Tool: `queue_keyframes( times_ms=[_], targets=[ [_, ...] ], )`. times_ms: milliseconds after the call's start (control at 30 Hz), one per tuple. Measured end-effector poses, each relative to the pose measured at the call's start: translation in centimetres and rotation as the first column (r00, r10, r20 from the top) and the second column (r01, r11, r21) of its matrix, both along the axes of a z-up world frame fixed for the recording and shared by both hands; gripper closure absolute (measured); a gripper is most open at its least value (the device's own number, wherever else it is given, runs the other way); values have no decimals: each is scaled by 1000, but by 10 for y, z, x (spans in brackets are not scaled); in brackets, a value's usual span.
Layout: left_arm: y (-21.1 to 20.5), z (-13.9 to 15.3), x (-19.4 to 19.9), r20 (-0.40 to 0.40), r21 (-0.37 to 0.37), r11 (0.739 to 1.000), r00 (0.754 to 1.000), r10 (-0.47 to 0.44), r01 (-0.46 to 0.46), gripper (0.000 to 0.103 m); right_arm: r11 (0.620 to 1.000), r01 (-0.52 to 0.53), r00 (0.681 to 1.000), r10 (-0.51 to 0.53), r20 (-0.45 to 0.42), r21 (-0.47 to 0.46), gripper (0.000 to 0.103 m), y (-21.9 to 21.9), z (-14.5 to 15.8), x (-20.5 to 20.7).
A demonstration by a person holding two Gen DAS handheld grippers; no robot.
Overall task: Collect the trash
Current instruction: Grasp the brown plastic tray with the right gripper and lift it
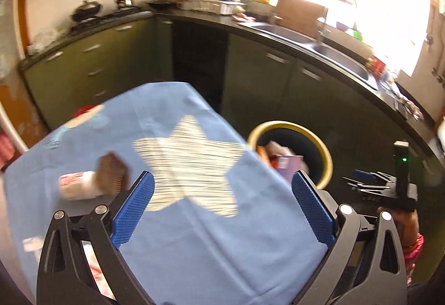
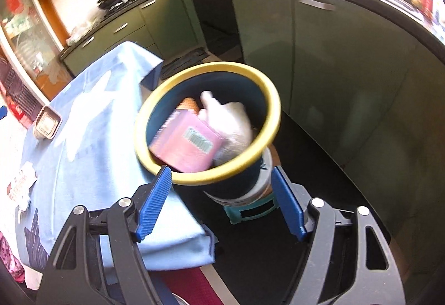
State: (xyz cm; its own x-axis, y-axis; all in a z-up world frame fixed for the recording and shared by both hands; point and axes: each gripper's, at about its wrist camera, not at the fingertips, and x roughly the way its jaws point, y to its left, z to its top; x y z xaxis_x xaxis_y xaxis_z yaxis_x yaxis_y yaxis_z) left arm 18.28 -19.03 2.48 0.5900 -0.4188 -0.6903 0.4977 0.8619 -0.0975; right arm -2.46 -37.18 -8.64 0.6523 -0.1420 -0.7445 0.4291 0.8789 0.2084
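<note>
A dark blue bin with a yellow rim [image 2: 275,110] stands beside the table's corner and holds a pink box [image 2: 186,143], a crumpled white bag [image 2: 233,124] and something orange. My right gripper [image 2: 221,169] hangs open just in front of the bin, with nothing in its jaws. In the left wrist view it shows to the right of the bin [image 1: 325,154], apart from it. My left gripper [image 1: 222,175] is wide open above the blue tablecloth [image 1: 194,235] and holds nothing. A blurred white-and-red wrapper [image 1: 78,184] and a brown piece [image 1: 111,171] lie to its left.
A brownish plastic tray [image 2: 47,122] and printed white paper [image 2: 22,188] lie on the table's left side. The bin sits on a white bucket [image 2: 264,179] on a green stool [image 2: 250,213]. Green cabinets, a dark counter and a sink [image 1: 342,60] ring the room.
</note>
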Motion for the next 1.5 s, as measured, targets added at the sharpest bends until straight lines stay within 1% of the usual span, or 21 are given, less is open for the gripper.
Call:
queue_keyframes(
  times_ms=[100,200,267,367,467,533,567,633,667,767,800,867,900,933,1000,1033,1100,1200,1300,1400,1500],
  targets=[
    [54,3,2,50,26,994,993,103,-105,5,998,-63,998,63,-7,-1,33,22,4,21],
    [105,-1,10,76,46,974,973,217,-221,5,987,-160,987,160,-3,-8,33,51,12,48],
    [137,-8,18,82,50,960,959,272,-276,5,975,-221,975,221,0,-12,33,71,19,66],
    [178,-25,35,62,42,936,936,346,-349,5,943,-331,944,331,15,-24,33,106,33,96],
    [208,-49,49,39,34,914,915,402,-403,5,895,-445,895,446,18,-36,33,146,45,129],
    [220,-64,55,19,29,904,905,425,-426,5,850,-523,851,525,5,-68,33,177,51,152],
    [229,-71,58,7,25,899,899,438,-438,5,832,-549,835,551,-6,-81,33,188,54,161],
    [231,-79,61,3,24,891,891,454,-454,5,765,-631,773,634,-27,-126,33,217,58,183],
    [234,-82,61,1,18,888,888,459,-459,5,739,-659,749,662,-32,-141,33,225,59,191],
    [240,-89,61,-16,-9,885,885,465,-465,5,625,-753,650,756,-82,-205,33,254,61,218],
    [241,-90,61,-21,-16,886,886,463,-464,5,569,-789,601,793,-102,-232,33,263,61,229],
    [243,-91,61,-23,-24,886,887,462,-462,5,482,-838,529,833,-165,-255,31,275,55,249],
    [241,-91,61,-24,-26,887,887,461,-461,5,459,-849,511,839,-186,-262,27,277,51,256],
    [240,-91,61,-23,-28,890,890,455,-456,5,436,-862,489,849,-201,-258,27,279,49,266],
    [236,-89,60,-17,-24,894,894,447,-448,5,411,-881,460,860,-220,-235,26,281,46,283],
    [235,-90,59,-13,-21,895,895,446,-446,5,398,-889,446,865,-230,-227,23,280,44,289],
    [233,-89,59,-10,-17,897,897,441,-441,5,361,-907,409,876,-256,-215,21,284,42,300],
    [232,-91,59,-18,-16,897,897,442,-442,5,315,-925,368,881,-298,-211,18,290,35,309],
    [231,-93,60,-24,-14,898,898,439,-439,5,274,-939,331,885,-329,-207,18,296,29,314],
    [229,-94,61,-26,-10,900,900,435,-435,5,249,-945,311,884,-350,-213,18,301,25,322],
    [228,-97,62,-32,-6,902,902,431,-431,5,251,-944,313,885,-344,-213,18,300,23,327]
  ],
)
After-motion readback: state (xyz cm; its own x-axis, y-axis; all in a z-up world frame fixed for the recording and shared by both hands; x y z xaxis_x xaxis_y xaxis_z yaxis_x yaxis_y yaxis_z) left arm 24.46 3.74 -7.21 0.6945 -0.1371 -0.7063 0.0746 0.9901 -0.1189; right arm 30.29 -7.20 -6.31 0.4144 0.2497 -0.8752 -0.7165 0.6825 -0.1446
